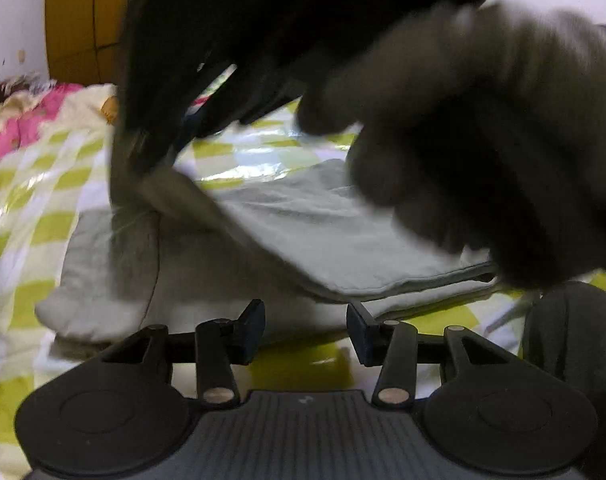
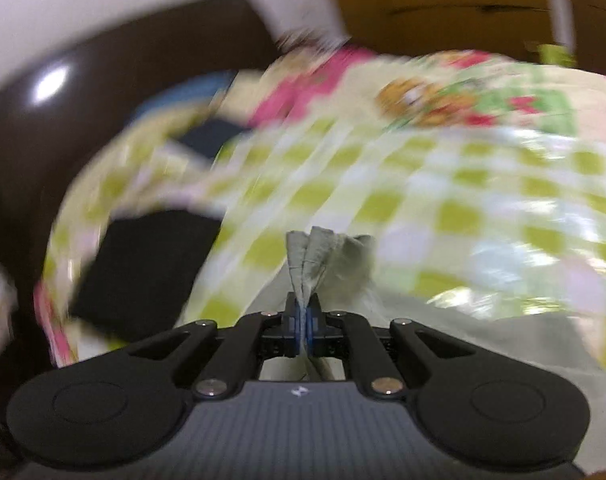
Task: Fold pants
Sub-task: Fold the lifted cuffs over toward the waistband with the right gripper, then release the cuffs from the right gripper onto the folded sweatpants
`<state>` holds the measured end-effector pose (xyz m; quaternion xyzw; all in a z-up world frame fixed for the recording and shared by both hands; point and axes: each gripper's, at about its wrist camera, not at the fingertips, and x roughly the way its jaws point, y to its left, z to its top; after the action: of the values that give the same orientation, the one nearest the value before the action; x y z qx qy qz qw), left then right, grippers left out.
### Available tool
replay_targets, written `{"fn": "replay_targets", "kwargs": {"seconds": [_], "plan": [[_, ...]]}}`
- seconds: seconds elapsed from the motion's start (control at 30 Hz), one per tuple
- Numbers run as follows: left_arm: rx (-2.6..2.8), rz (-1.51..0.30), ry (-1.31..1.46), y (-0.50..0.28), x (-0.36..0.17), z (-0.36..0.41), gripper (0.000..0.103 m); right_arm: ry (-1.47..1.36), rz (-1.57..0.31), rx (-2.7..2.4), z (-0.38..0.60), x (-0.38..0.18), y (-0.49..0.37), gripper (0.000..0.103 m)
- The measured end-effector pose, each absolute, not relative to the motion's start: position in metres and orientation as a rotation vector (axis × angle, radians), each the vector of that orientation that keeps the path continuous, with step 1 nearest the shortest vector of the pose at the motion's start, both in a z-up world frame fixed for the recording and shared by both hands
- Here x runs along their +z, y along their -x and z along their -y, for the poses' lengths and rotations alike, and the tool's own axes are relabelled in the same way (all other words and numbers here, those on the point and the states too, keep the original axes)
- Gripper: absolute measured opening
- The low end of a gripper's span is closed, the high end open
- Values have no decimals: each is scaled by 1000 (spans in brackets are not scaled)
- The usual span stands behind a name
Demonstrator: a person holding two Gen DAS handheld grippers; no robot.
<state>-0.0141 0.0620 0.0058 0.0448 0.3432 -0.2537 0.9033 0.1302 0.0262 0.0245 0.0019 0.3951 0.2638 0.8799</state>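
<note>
Pale grey-green pants [image 1: 303, 236] lie partly folded on a green-and-white checked bedspread [image 1: 43, 200]. My left gripper [image 1: 306, 326] is open and empty just in front of the pants' near edge. The right gripper, dark and blurred with a gloved hand [image 1: 483, 140], hangs above the pants in the left wrist view and lifts one corner of the cloth [image 1: 175, 196]. In the right wrist view my right gripper [image 2: 303, 312] is shut on a bunched fold of the pants [image 2: 315, 264], held above the bed.
A pink and cream floral quilt [image 1: 35, 116] lies at the far side of the bed, also in the right wrist view [image 2: 423, 92]. Dark flat objects [image 2: 143, 272] lie on the bedspread at left. A dark brown headboard [image 2: 43, 140] and orange wall [image 1: 79, 20] stand behind.
</note>
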Motion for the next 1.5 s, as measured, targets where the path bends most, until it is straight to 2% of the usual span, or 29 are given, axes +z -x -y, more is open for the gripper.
{"fn": "replay_targets", "kwargs": {"seconds": [0.1,0.2,0.43,0.67,0.8,1.0,1.1,1.23,1.4,1.5], "plan": [[-541,-731,-61,12,2,-70,58,110,-848,568,-52,11,-121,5],[-559,-720,-30,12,3,-75,59,85,-860,542,-60,6,-126,5],[-579,-702,27,14,3,-91,63,107,-804,560,-79,26,-127,5],[-590,-712,-6,12,2,-94,64,280,-865,666,-115,-7,-128,5],[-594,-711,-33,14,3,-92,65,270,-948,730,-115,-17,-131,10],[-583,-721,-25,13,7,-98,66,200,-962,816,-95,-5,-122,24],[-529,-696,-46,12,11,-109,66,103,-926,777,-71,11,-130,24],[-445,-689,-44,-5,8,-125,66,83,-888,693,-45,21,-154,33],[-357,-593,13,-22,17,-136,67,106,-936,707,-46,4,-200,34],[-335,-592,-26,-37,9,-128,67,44,-985,770,-49,-10,-223,40]]}}
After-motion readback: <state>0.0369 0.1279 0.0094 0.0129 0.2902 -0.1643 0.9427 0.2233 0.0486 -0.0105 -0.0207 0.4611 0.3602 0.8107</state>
